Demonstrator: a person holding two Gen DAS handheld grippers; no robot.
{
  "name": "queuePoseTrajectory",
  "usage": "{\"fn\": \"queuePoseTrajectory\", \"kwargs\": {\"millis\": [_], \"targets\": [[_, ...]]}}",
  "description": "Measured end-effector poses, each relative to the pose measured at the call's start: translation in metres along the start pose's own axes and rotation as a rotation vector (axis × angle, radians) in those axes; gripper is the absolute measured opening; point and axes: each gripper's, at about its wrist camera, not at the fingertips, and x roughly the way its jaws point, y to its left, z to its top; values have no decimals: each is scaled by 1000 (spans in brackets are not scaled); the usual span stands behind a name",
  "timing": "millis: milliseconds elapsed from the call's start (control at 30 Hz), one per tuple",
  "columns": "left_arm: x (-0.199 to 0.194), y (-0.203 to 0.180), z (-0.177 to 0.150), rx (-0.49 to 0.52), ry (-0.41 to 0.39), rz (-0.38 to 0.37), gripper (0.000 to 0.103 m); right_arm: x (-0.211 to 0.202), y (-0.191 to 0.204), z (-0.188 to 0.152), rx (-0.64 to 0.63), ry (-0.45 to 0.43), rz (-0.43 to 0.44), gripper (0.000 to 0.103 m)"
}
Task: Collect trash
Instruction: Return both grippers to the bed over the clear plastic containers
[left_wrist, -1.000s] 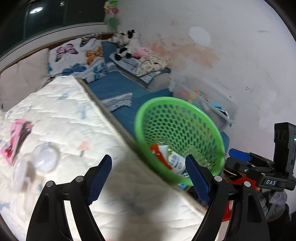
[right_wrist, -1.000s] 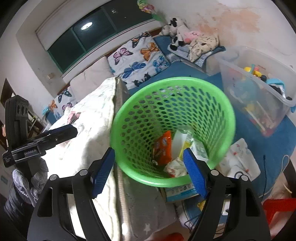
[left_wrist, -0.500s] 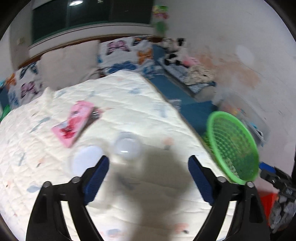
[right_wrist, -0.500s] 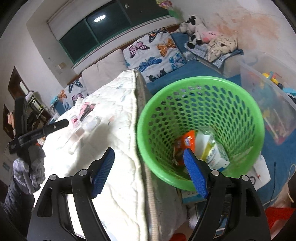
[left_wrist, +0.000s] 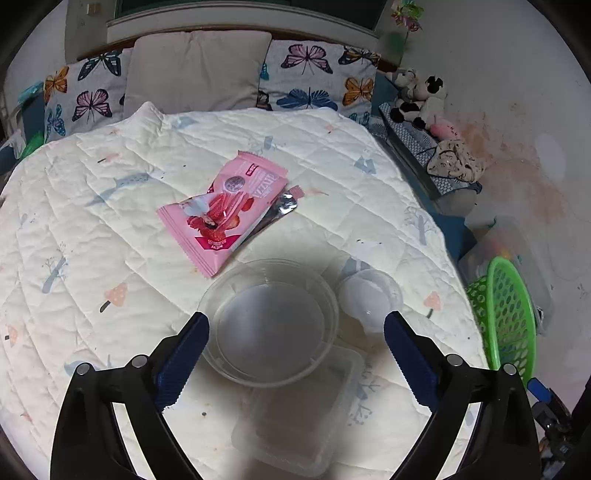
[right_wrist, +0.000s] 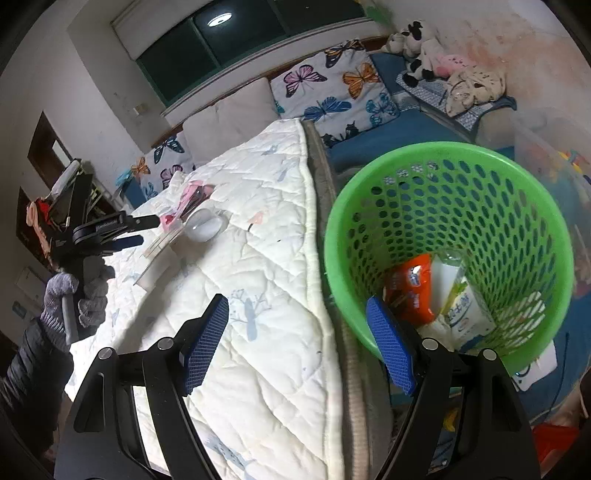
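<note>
My left gripper (left_wrist: 295, 317) hangs over the white quilted bed (left_wrist: 110, 221) with its jaws opening. A round clear plastic bowl (left_wrist: 273, 325) lies below and between them, and no pad presses on it. Beside the bowl are a small clear cup (left_wrist: 369, 295), a clear rectangular tub (left_wrist: 303, 413), and a pink snack wrapper (left_wrist: 225, 210) lying over a silver one (left_wrist: 284, 206). My right gripper (right_wrist: 297, 301) is open and empty above the bed's edge. Right of it the green basket (right_wrist: 443, 162) holds an orange packet (right_wrist: 410, 288) and a milk carton (right_wrist: 465, 306).
Butterfly pillows (left_wrist: 314, 77) and a plain cushion (left_wrist: 195, 70) line the head of the bed. Plush toys (left_wrist: 421, 99) and a clear storage box (right_wrist: 546, 147) stand by the stained wall. A gloved hand (right_wrist: 74, 291) holds the left gripper (right_wrist: 147, 230). Blue matting (right_wrist: 388, 136) lies behind the basket.
My left gripper has swung from the basket to above the clear containers on the bed, and its jaws have widened. The right gripper has shifted left, so the basket now sits further right.
</note>
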Motion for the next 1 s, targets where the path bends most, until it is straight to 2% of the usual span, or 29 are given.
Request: {"fn": "queuePoseTrajectory", "kwargs": {"millis": [400,667,700,733,833,1000], "targets": [[23,8,9,-25,50,2,94,17,13,2,-19,26,21,77],[31,10,9,-42,52,-5,93,26,23,4,-38,43,29,77],[31,10,9,-38,47,-3,91,26,24,5,-40,44,31,77],[32,10,9,-35,46,-2,82,28,26,6,-45,45,33,77],[34,13,8,-44,57,-12,66,32,32,8,-58,49,36,77],[24,16,6,-48,30,-27,52,39,45,15,-89,52,47,77]]}}
